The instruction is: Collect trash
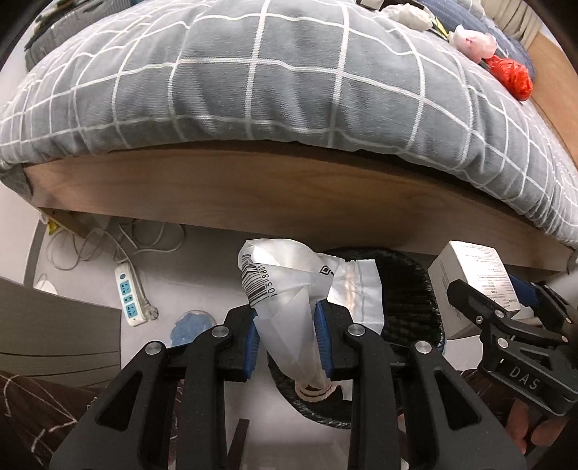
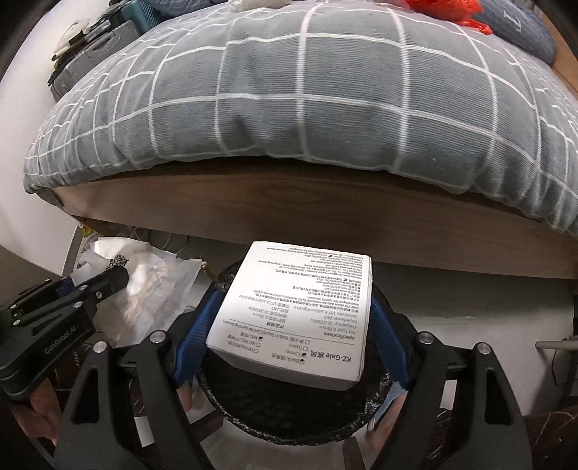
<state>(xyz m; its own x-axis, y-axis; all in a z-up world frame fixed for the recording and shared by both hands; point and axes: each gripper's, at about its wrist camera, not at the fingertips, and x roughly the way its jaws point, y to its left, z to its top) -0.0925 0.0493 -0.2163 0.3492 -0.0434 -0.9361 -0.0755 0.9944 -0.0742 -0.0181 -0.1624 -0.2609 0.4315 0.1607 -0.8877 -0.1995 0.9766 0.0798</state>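
Note:
My left gripper (image 1: 287,336) is shut on a crumpled white plastic bag (image 1: 285,285) with a barcode, held over the black-lined trash bin (image 1: 412,300) on the floor beside the bed. My right gripper (image 2: 289,336) is shut on a white printed box (image 2: 300,314), held above the same bin (image 2: 289,419). The box also shows in the left wrist view (image 1: 473,282), and the bag in the right wrist view (image 2: 144,282). More trash lies on the bed: a red wad (image 1: 511,76), a pink-white wad (image 1: 473,39) and a white wad (image 1: 408,14).
A bed with a grey checked quilt (image 1: 253,72) and wooden frame (image 1: 253,188) fills the view ahead. A power strip (image 1: 130,296) and cables (image 1: 108,242) lie on the floor at left, beside a blue scrap (image 1: 191,327). A grey case (image 2: 90,54) sits at the bed's far left.

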